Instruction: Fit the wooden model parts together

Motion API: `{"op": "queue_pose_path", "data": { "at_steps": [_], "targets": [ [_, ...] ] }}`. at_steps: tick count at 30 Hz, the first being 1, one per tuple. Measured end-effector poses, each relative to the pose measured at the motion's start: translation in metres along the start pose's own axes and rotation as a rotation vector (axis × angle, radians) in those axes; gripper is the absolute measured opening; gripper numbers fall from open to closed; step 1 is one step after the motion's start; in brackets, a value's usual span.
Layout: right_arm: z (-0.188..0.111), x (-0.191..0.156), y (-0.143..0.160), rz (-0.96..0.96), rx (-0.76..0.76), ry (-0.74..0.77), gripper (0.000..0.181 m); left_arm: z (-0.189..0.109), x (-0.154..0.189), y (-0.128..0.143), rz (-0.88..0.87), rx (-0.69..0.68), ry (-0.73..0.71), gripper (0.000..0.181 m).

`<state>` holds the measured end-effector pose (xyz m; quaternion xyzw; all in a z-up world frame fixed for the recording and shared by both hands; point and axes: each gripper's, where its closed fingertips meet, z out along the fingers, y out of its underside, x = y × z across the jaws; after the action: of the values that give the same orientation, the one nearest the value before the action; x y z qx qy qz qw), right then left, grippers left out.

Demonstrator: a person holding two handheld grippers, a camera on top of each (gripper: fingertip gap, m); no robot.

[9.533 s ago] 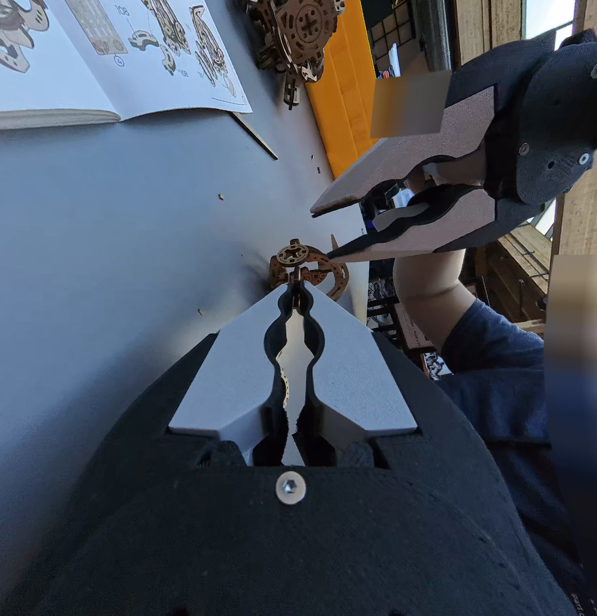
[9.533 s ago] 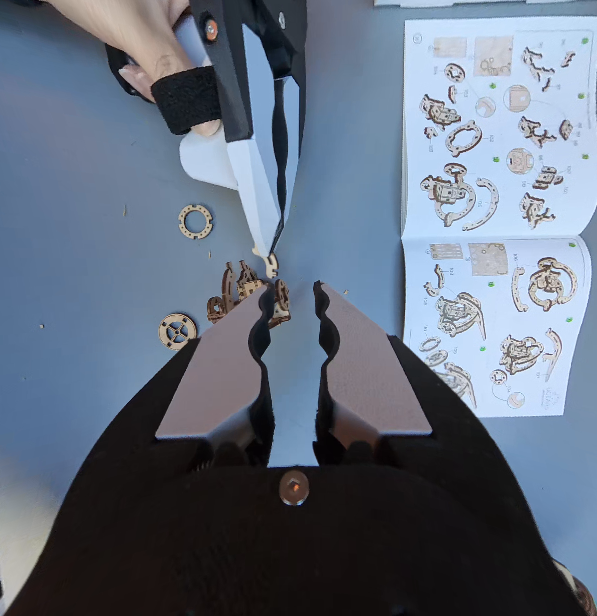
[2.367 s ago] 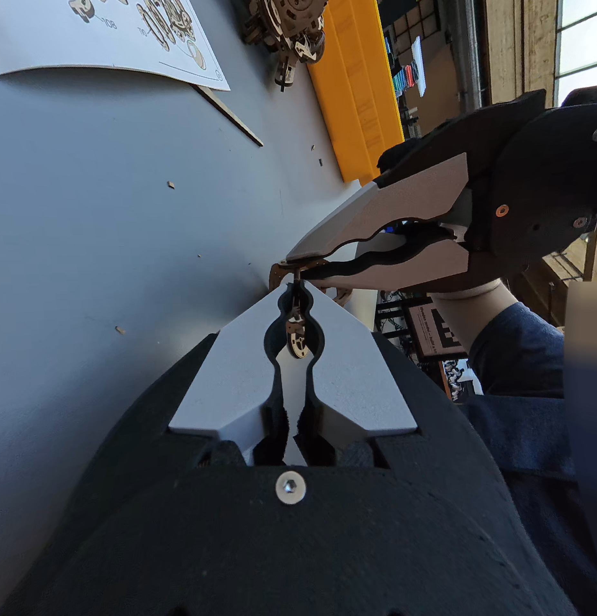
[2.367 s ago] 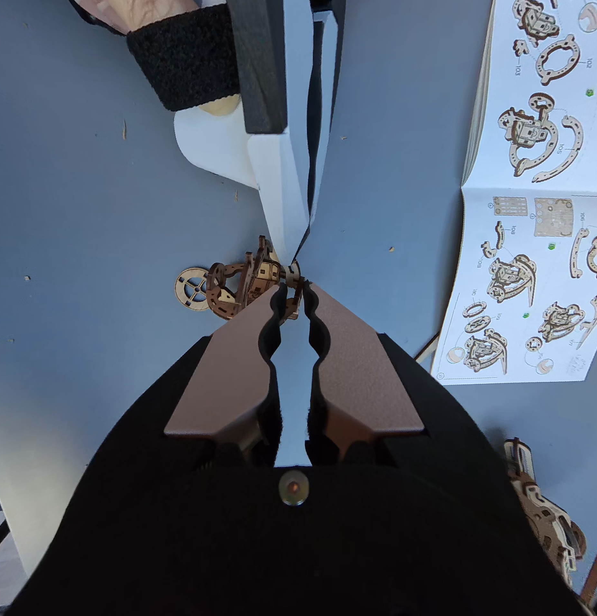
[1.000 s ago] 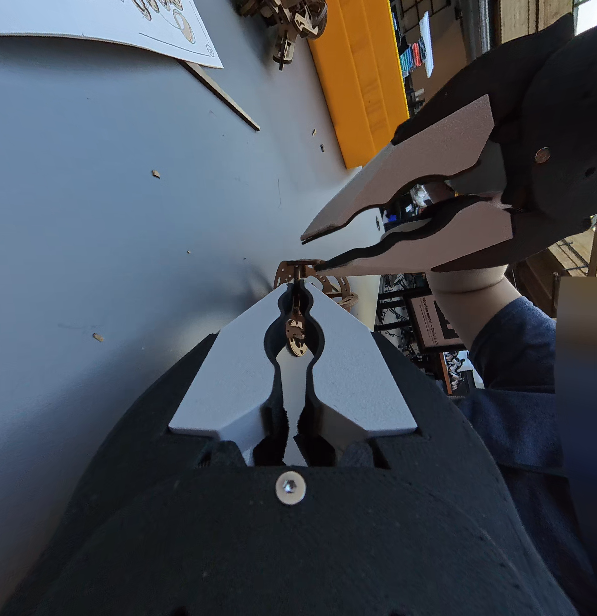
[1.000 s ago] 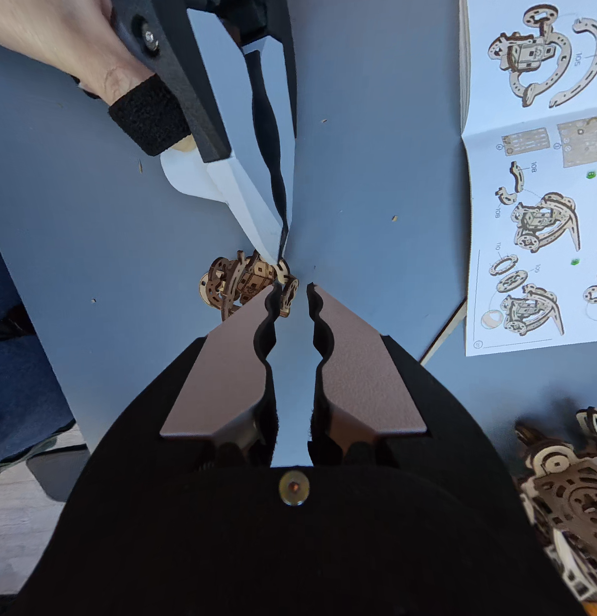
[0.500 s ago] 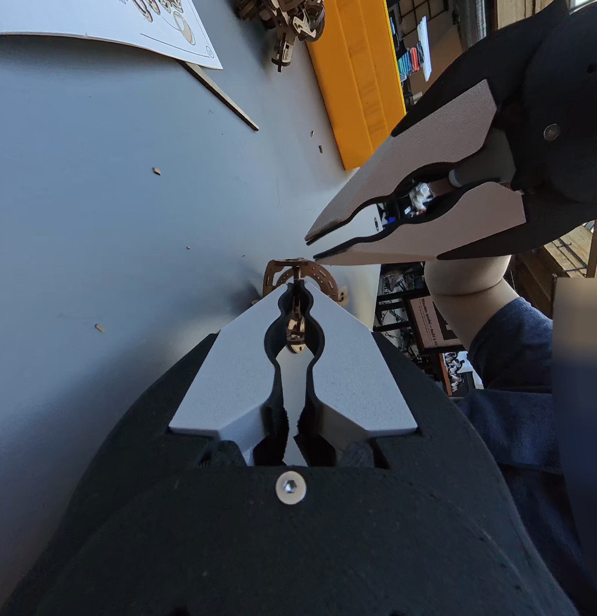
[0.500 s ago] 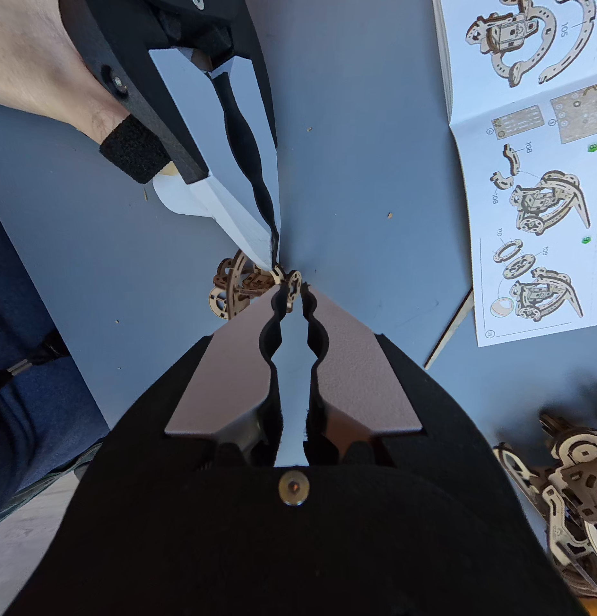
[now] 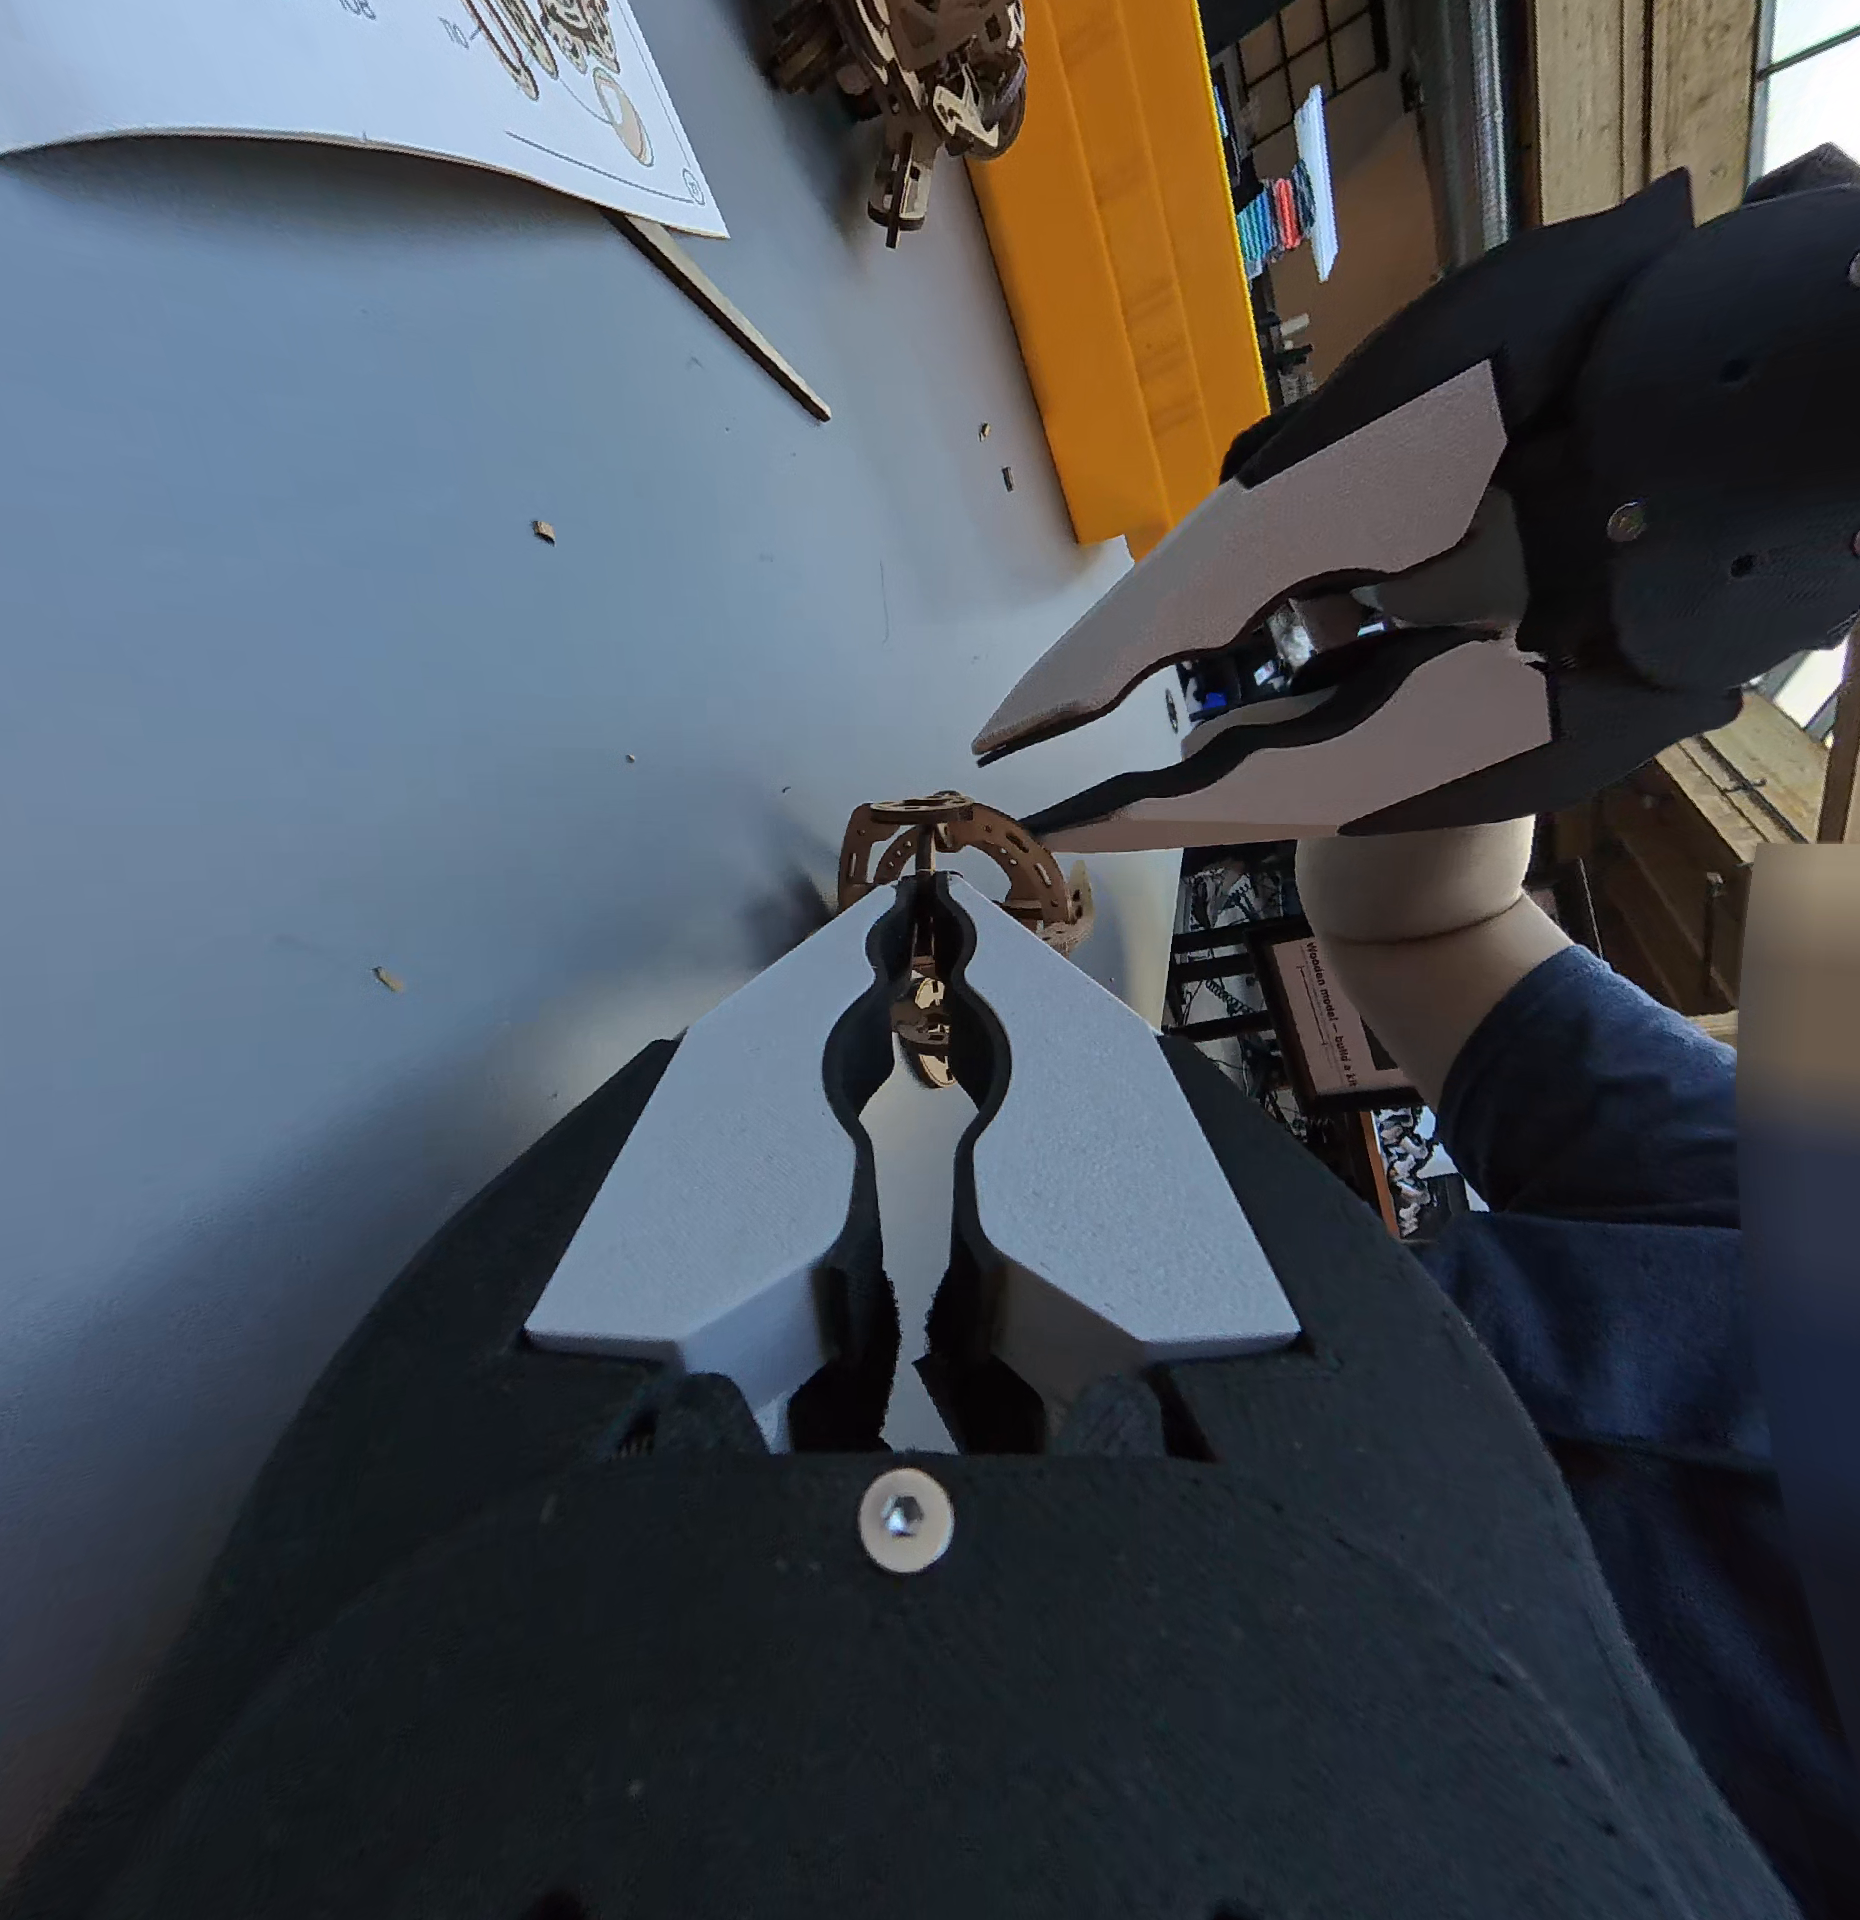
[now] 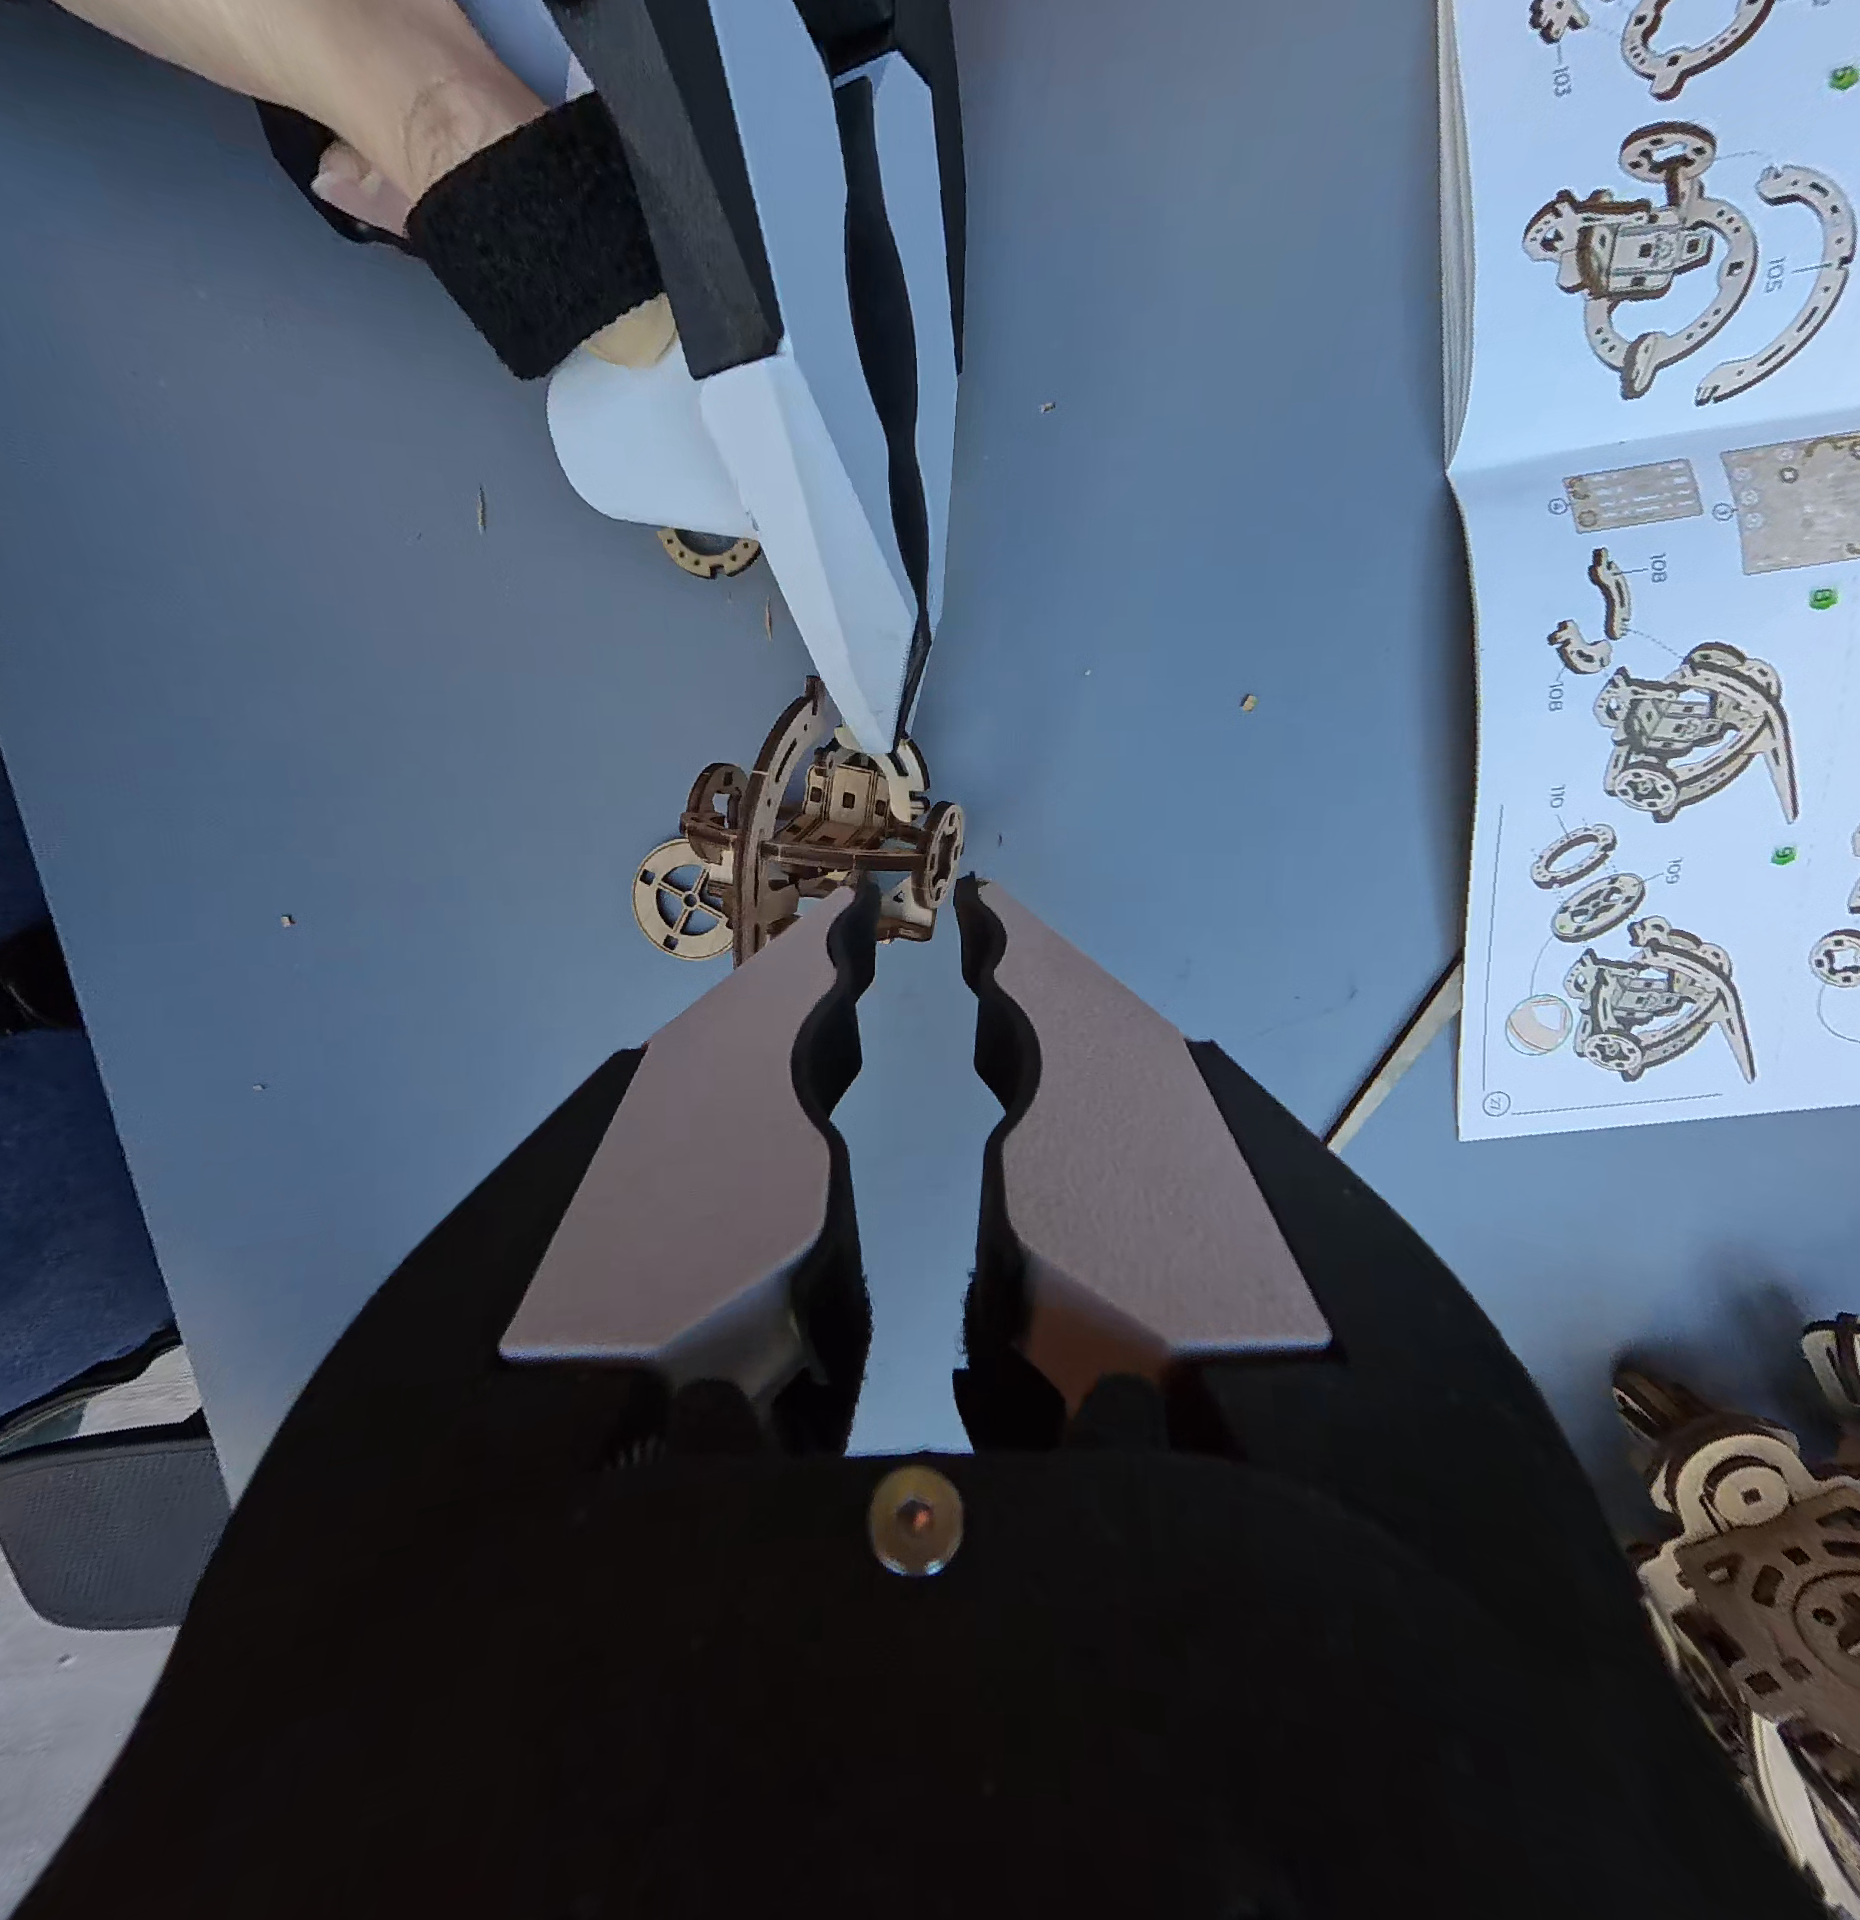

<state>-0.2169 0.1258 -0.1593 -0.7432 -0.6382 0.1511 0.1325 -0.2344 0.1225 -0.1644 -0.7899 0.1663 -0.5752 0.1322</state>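
A small wooden model [image 10: 817,821], a little cabin inside curved arcs with small wheels, sits at the near edge of the grey table [image 10: 282,520]. My left gripper [image 9: 926,881] is shut on a thin part of the model [image 9: 957,847]; in the right wrist view it [image 10: 898,727] comes in from above. My right gripper [image 10: 913,894] is open and empty, its tips just short of the model's small wheel [image 10: 941,847]. It also shows in the left wrist view [image 9: 999,784], with the lower fingertip next to the model.
A loose spoked wheel [image 10: 682,914] lies left of the model and a wooden ring [image 10: 708,551] lies under the left gripper. An open instruction booklet [image 10: 1684,623] lies to the right, a larger wooden model [image 10: 1788,1579] at the bottom right. A yellow bin [image 9: 1123,291] stands beyond. Less than 4 cm separates the two grippers' tips. The loose spoked wheel [image 10: 682,914] is about equally far from each gripper, around 7 centimeters.
My right gripper was closed around the model's small wheel half a second ago; it has opened and drawn back a little. My left gripper still holds the model.
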Motion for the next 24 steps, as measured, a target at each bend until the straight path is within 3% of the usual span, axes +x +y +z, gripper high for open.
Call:
{"op": "queue_pose_path", "data": {
  "at_steps": [24],
  "targets": [
    [0.013,0.003,0.000,-0.153,0.080,-0.015,0.002,0.001,-0.005,0.000,-0.058,-0.002,0.046,0.001]
  ]
}}
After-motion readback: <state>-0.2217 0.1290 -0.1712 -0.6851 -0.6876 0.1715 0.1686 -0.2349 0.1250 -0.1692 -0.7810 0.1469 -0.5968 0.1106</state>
